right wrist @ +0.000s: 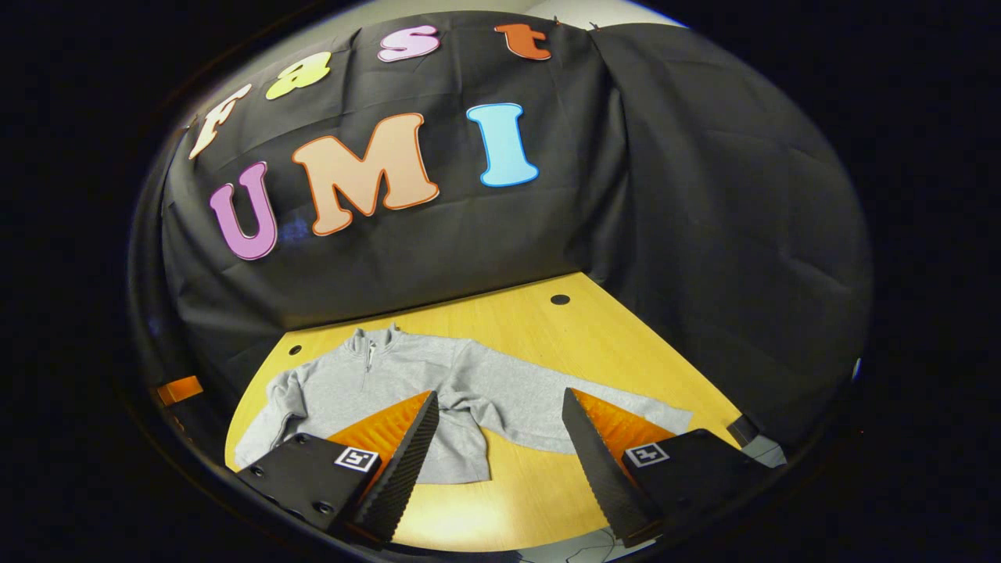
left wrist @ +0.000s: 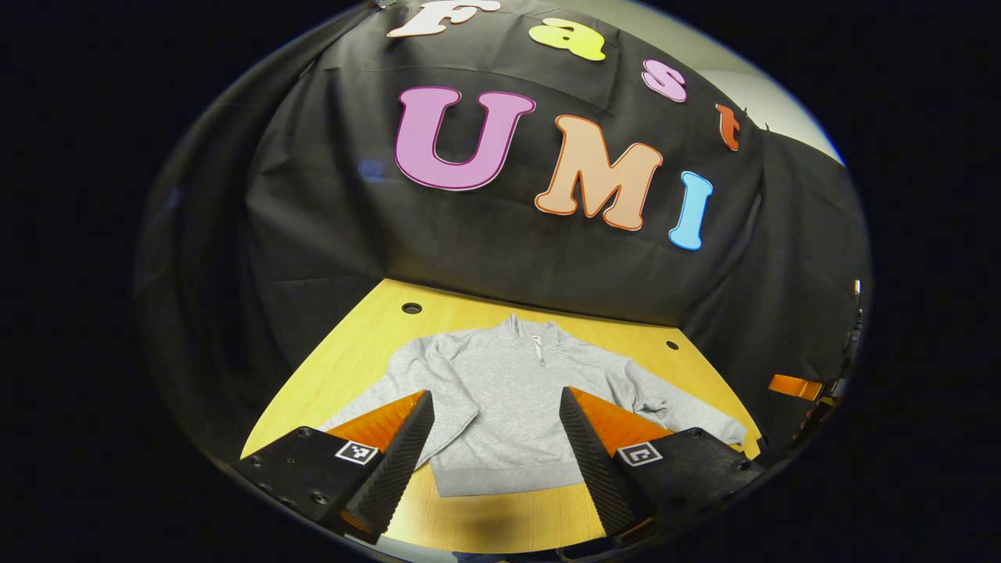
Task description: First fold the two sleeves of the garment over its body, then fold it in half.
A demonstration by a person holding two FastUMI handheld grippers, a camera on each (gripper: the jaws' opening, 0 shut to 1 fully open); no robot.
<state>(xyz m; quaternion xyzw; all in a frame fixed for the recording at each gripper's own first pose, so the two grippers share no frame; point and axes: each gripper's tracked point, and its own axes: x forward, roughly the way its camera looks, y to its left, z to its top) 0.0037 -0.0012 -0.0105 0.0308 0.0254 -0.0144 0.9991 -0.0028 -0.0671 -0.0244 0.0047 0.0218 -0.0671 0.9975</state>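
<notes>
We count one grey zip-neck sweatshirt (left wrist: 508, 407) lying flat on the yellow wooden worktop (left wrist: 500, 516), both sleeves spread outward. Our left gripper (left wrist: 496, 442) and right gripper (right wrist: 498, 446) hover above it, fingers apart, nothing between them. Two round holes (left wrist: 411, 308) mark the worktop's far edge.

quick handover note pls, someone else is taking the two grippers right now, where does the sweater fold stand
Left gripper: open, holding nothing, above the near hem.
Right gripper: open, holding nothing, above the sleeve on its side.
Grey quarter-zip sweatshirt: flat and face up on the yellow wooden table, collar toward the booth wall, both sleeves spread outward; one sleeve lies long across the table.
Done: nothing folded yet.
Left: fold each sleeve over the body, then fold the garment in half.
</notes>
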